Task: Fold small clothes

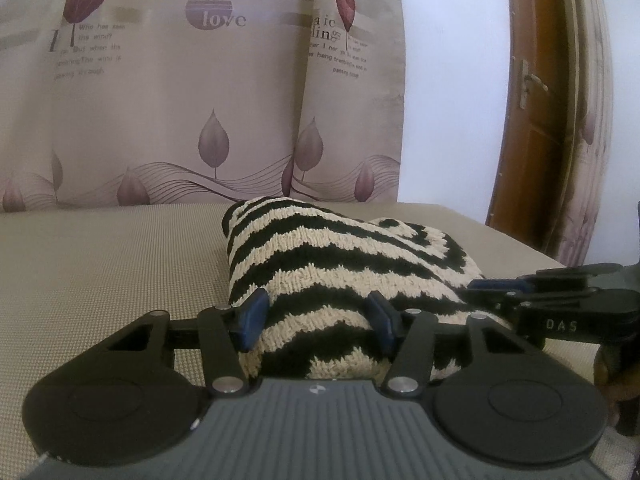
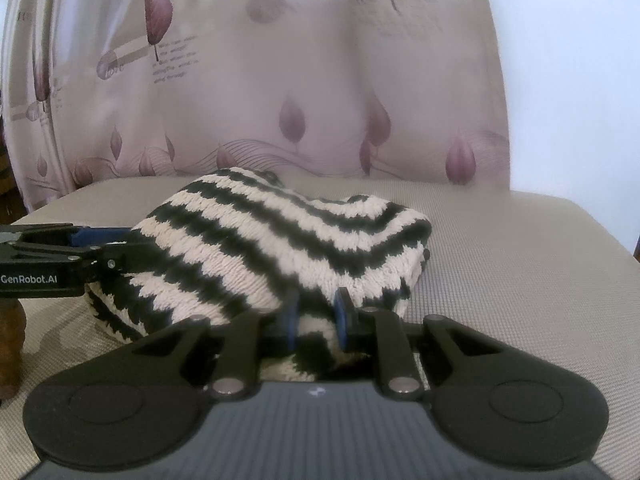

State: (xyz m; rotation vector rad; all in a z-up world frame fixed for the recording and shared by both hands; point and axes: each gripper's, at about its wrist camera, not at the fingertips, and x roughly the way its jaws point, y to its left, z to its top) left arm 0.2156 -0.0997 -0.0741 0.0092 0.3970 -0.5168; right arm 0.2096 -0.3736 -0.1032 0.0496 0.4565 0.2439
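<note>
A black-and-cream striped knit garment [image 1: 344, 264] lies bunched on a beige woven cushion [image 1: 112, 280]. My left gripper [image 1: 317, 320] straddles its near left end. The blue pads [image 1: 253, 318] touch the knit on both sides, and a thick fold fills the gap between them. My right gripper [image 2: 317, 320] is shut narrowly on a pinched fold at the near edge of the garment [image 2: 280, 240]. In the left wrist view the right gripper [image 1: 486, 286] reaches into the knit from the right. In the right wrist view the left gripper [image 2: 120, 242] comes in from the left.
A leaf-printed curtain [image 1: 180, 100] hangs behind the cushion. A brown wooden door [image 1: 536, 128] stands at the far right beside a white wall. Bare cushion [image 2: 520, 280] spreads right of the garment. A hand [image 2: 12, 344] shows at the left edge.
</note>
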